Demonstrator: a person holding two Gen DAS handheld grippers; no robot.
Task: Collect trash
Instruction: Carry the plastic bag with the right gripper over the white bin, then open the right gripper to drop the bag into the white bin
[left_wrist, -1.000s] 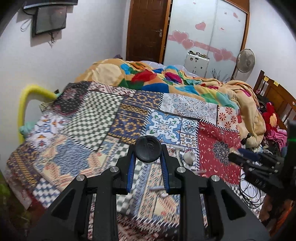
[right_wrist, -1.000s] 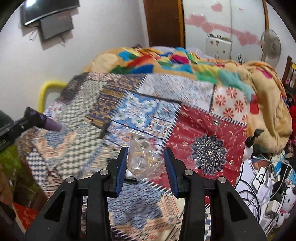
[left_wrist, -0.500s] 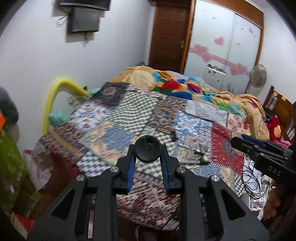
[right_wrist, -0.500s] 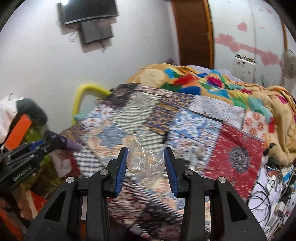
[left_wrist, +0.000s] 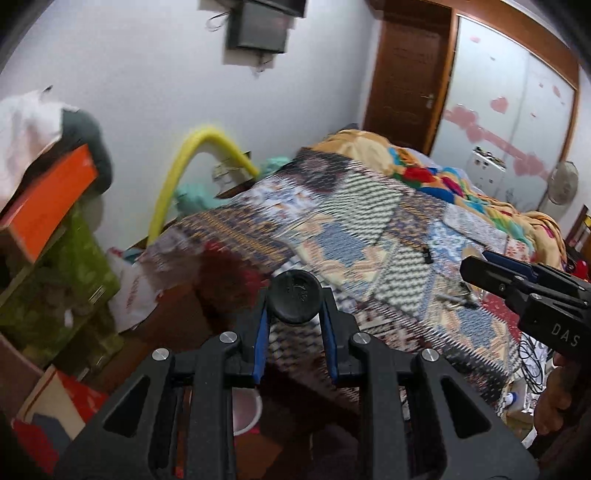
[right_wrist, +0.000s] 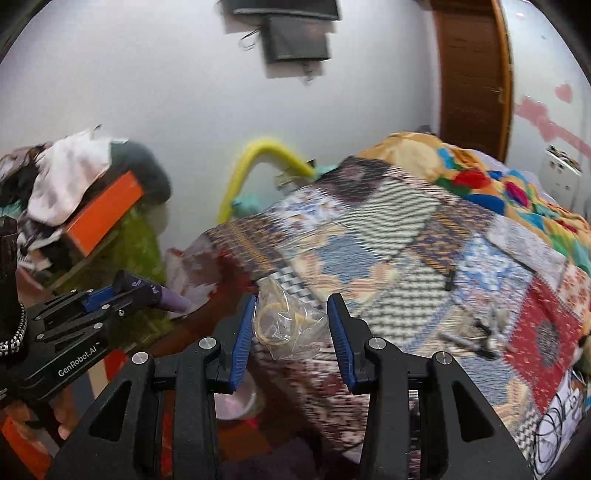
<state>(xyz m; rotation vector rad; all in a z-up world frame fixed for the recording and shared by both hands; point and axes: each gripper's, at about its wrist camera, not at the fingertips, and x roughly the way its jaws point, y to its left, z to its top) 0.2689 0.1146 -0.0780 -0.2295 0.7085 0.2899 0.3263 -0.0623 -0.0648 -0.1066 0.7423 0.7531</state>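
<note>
My left gripper (left_wrist: 294, 314) is shut on a round black cap (left_wrist: 294, 301), the end of a purple tube seen from the side in the right wrist view (right_wrist: 162, 295). My right gripper (right_wrist: 291, 328) is shut on a crumpled clear plastic bag (right_wrist: 286, 325) with yellowish rings inside. Both are held in the air off the near left corner of the bed. A pale round container (left_wrist: 245, 411) sits on the floor below, between my fingers; it also shows in the right wrist view (right_wrist: 236, 400).
The patterned bed cover (left_wrist: 369, 229) carries a small black item (left_wrist: 427, 254) and a few thin objects (left_wrist: 456, 301). At left stand a green box (left_wrist: 55, 280), an orange box (left_wrist: 44, 203) and piled clothes. A yellow tube (left_wrist: 192, 166) arches by the wall.
Both grippers have pulled back from over the bed and swung left toward the floor clutter by the wall. Each keeps its hold on its item.
</note>
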